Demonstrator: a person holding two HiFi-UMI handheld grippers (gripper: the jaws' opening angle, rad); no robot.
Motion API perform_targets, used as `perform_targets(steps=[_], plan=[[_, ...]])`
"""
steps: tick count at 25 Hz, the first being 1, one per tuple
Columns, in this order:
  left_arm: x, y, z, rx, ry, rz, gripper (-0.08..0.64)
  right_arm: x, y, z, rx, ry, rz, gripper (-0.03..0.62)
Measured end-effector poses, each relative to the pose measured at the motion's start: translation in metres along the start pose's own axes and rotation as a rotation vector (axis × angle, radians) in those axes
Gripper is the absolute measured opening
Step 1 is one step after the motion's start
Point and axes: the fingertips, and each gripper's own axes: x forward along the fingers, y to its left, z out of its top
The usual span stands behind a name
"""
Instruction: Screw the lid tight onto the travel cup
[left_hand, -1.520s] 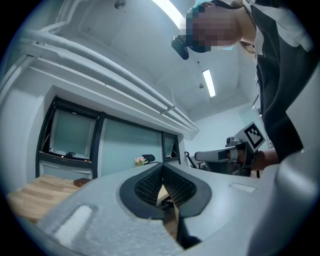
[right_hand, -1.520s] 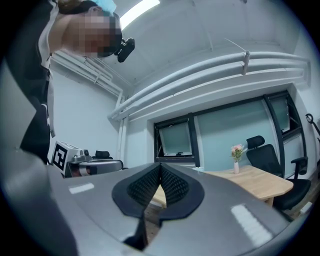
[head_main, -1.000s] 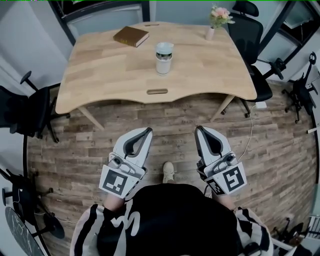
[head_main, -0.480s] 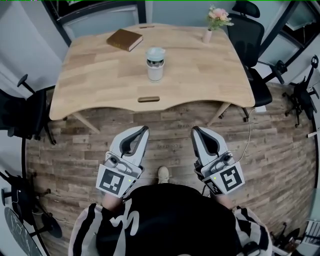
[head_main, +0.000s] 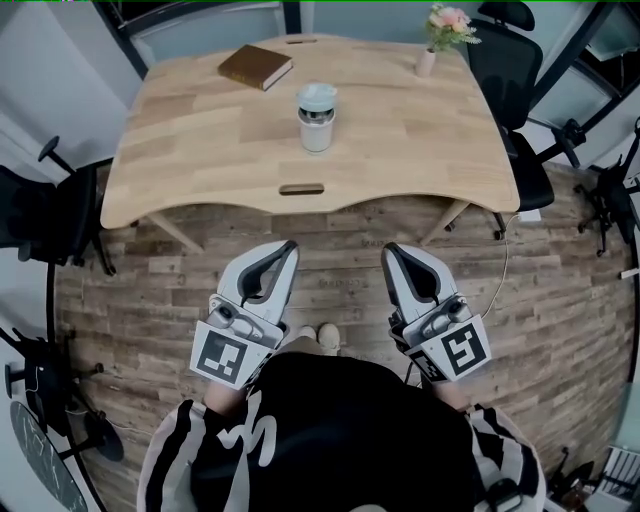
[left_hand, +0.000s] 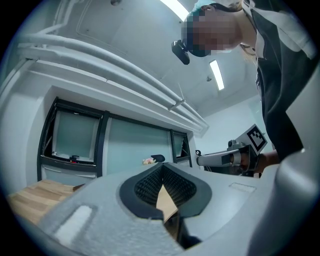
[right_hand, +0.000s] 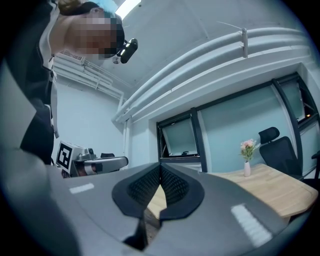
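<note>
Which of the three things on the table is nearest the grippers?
The white travel cup, mid-table; the brown book and flower vase sit at the far edge.

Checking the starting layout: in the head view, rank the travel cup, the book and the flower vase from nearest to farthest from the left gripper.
1. Travel cup: centre, ahead of the left gripper and slightly to its right.
2. Book: farther back, slightly left.
3. Flower vase: back right corner, well across to the right.

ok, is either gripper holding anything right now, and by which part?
Nothing is held. The left gripper and right gripper are both shut and empty, and the cup stands on the table.
</note>
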Motion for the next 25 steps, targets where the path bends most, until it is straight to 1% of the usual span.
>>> perform_targets(steps=[3, 8, 13, 17, 21, 25], plan=[[-0.002, 0.004, -0.007, -0.004, 0.025, 0.007, 0.003, 0.004, 0.001, 0.002, 0.015, -0.015, 0.003, 0.002], [-0.004, 0.004, -0.008, -0.004, 0.031, 0.011, 0.003, 0.004, 0.003, 0.002, 0.016, -0.015, 0.009, 0.002], [-0.005, 0.0, -0.007, 0.005, 0.034, 0.014, 0.003, 0.001, 0.007, -0.008, -0.001, 0.014, 0.023, 0.002], [-0.008, -0.001, -0.008, 0.015, 0.065, 0.025, 0.003, 0.002, 0.015, -0.003, -0.009, 0.028, 0.049, 0.0], [-0.009, 0.0, -0.006, 0.04, 0.069, 0.042, 0.003, -0.003, 0.005, -0.003, -0.034, 0.014, 0.054, 0.0], [-0.012, -0.001, -0.009, 0.031, 0.077, 0.055, 0.003, -0.005, 0.0, -0.012, -0.004, 0.032, 0.044, 0.002]])
